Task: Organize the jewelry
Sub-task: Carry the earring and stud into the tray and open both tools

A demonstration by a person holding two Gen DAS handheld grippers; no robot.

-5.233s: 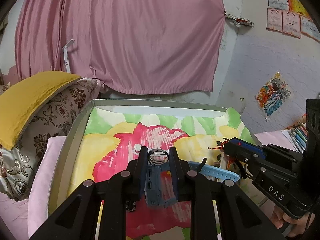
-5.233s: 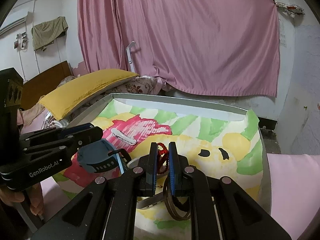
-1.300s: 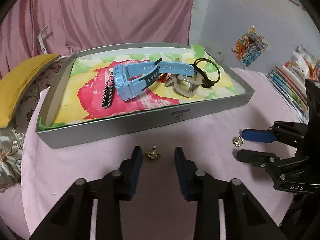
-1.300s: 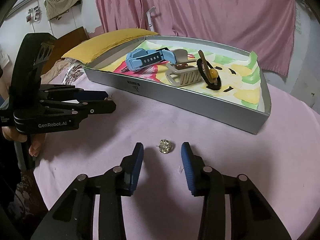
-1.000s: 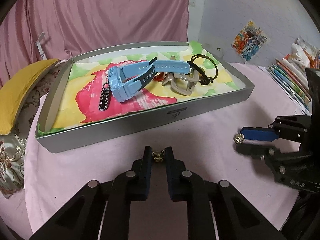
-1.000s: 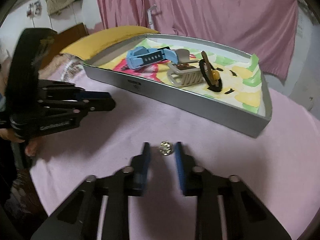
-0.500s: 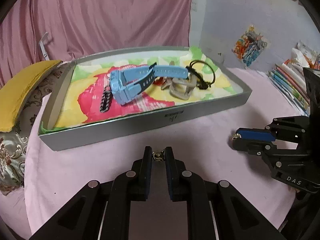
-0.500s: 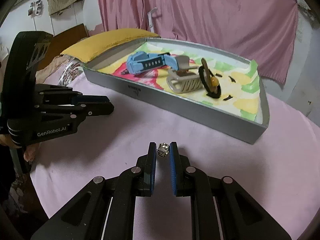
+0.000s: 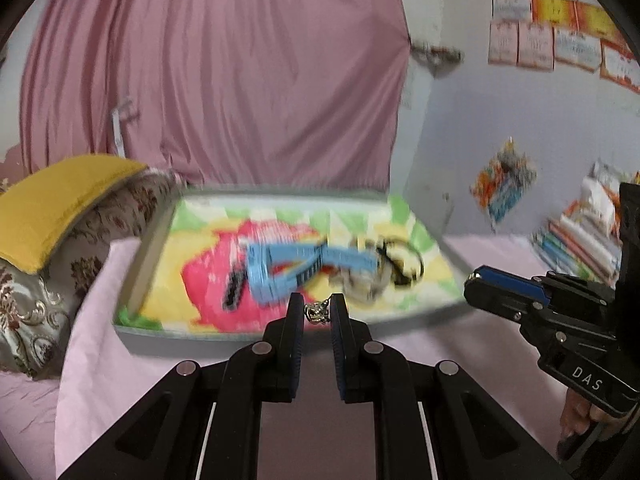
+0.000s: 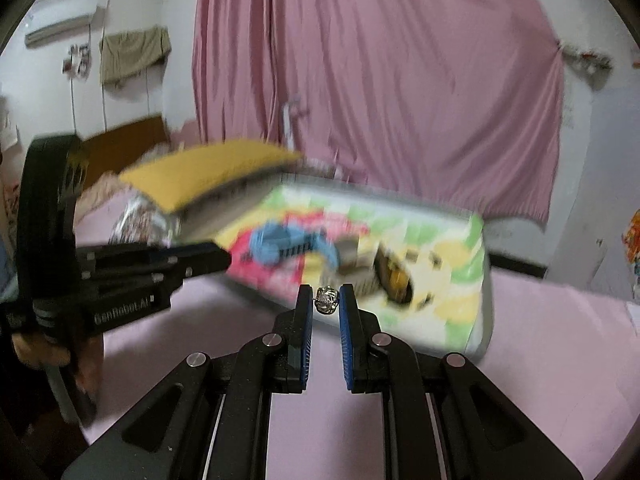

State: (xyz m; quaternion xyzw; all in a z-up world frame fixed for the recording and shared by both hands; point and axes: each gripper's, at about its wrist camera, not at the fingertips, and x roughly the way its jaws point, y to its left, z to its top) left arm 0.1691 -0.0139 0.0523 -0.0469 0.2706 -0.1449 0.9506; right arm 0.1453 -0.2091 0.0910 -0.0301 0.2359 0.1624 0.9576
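Observation:
My left gripper (image 9: 317, 307) is shut on a small gold earring (image 9: 317, 312), held above the pink table near the front edge of the grey tray (image 9: 140, 280). My right gripper (image 10: 326, 296) is shut on a small silver earring (image 10: 326, 299), held up in front of the tray (image 10: 486, 320). The tray has a bright flower-print lining and holds a blue watch (image 9: 280, 268), a dark bracelet (image 9: 234, 284), a black cord loop (image 9: 404, 260) and a beige clip. Both views are blurred by motion.
A yellow cushion (image 9: 52, 200) on a patterned pillow lies left of the tray. A pink curtain (image 9: 220, 80) hangs behind. Stacked books (image 9: 576, 240) lie at the right. The pink tablecloth (image 9: 100, 340) spreads around the tray.
Both grippers closed on the earrings lying on the cloth, lifted them, and are now moving up and toward the tray.

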